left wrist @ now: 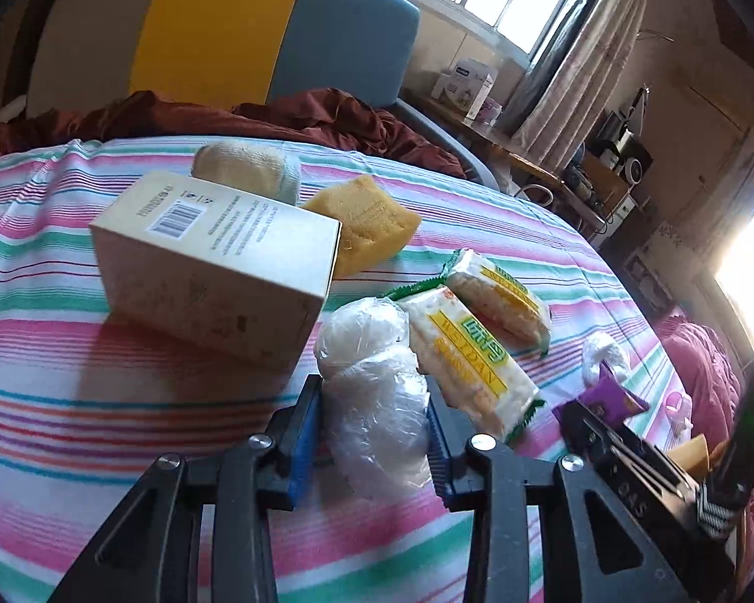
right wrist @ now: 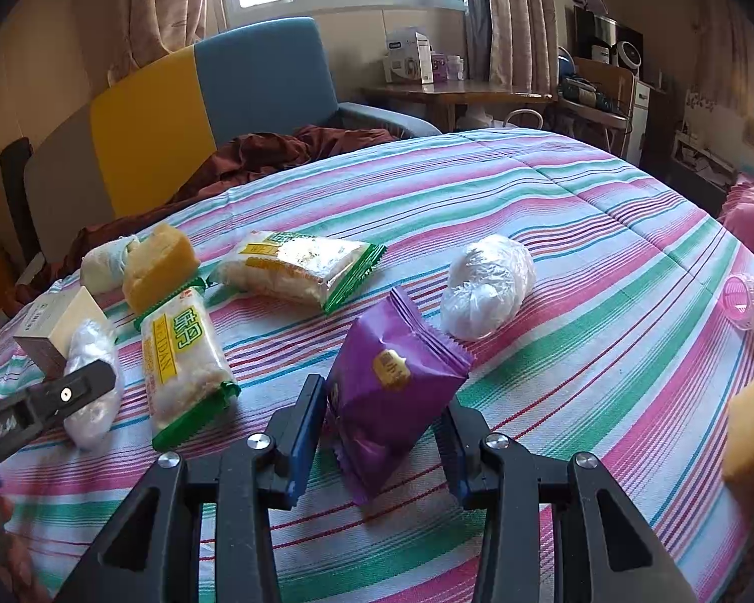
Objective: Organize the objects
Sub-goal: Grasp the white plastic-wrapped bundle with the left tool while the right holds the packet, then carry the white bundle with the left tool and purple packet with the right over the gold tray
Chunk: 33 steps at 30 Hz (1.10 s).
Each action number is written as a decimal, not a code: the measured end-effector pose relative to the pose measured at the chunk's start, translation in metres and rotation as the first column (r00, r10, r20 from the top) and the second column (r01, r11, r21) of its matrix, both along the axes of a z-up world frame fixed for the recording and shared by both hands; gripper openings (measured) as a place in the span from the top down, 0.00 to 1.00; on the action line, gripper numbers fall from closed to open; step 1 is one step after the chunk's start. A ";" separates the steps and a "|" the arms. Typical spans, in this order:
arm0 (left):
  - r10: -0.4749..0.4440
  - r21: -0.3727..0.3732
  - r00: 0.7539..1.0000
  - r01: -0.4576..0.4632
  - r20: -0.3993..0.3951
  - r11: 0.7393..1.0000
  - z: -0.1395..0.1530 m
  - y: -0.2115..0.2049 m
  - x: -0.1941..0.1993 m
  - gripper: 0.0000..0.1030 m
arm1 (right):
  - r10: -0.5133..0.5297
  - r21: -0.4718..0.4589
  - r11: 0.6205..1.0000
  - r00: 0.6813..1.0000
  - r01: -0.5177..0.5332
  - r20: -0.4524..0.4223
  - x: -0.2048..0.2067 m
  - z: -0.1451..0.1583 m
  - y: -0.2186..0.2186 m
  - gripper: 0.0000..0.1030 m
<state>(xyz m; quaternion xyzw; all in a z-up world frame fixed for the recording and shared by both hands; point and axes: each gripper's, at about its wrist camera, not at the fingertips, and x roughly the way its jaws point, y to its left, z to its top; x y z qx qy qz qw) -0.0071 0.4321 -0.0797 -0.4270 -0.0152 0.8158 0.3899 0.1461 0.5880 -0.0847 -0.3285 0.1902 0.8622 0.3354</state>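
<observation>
The left gripper (left wrist: 374,432) has its fingers clamped on a white plastic-wrapped bundle (left wrist: 377,402) lying on the striped bed (left wrist: 125,402); it looks light, soft and slippery, best held at its middle. The right gripper (right wrist: 384,432) grips a purple snack packet (right wrist: 392,377) between its fingers, seemingly lifted at one end: crinkly, light, easily crushed. Just beyond the left fingers lies a rice-cracker pack (left wrist: 472,362).

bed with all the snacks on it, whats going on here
A person is sorting small items on a striped bedspread with two handheld grippers. The left gripper is shut on a clear plastic-wrapped bundle, beside a cream carton. The right gripper is shut on a purple snack packet. Two green-edged rice cracker packs, yellow sponges and another wrapped bundle lie loose around them.
</observation>
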 end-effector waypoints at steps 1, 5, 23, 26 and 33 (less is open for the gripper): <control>0.003 0.005 1.000 -0.003 -0.007 1.000 0.001 -0.002 0.002 0.64 | 0.000 0.002 1.000 1.000 0.000 0.001 0.000 0.000 0.000 0.59; 0.011 0.015 1.000 -0.011 -0.015 1.000 0.002 -0.018 0.010 0.64 | -0.007 0.023 1.000 1.000 0.007 0.013 -0.001 0.002 -0.002 0.59; 0.037 0.056 0.999 -0.038 0.016 0.998 -0.003 -0.071 0.030 0.64 | 0.142 0.186 0.974 0.989 -0.130 -0.048 -0.001 0.021 -0.041 0.67; 0.013 0.046 1.000 -0.014 0.023 0.999 -0.001 -0.078 0.039 0.64 | 0.159 0.200 0.969 0.986 -0.146 -0.053 -0.002 0.024 -0.045 0.67; -0.050 0.072 0.999 0.048 0.021 0.996 0.011 -0.106 0.061 0.64 | 0.170 0.210 0.965 0.984 -0.156 -0.051 -0.001 0.024 -0.048 0.67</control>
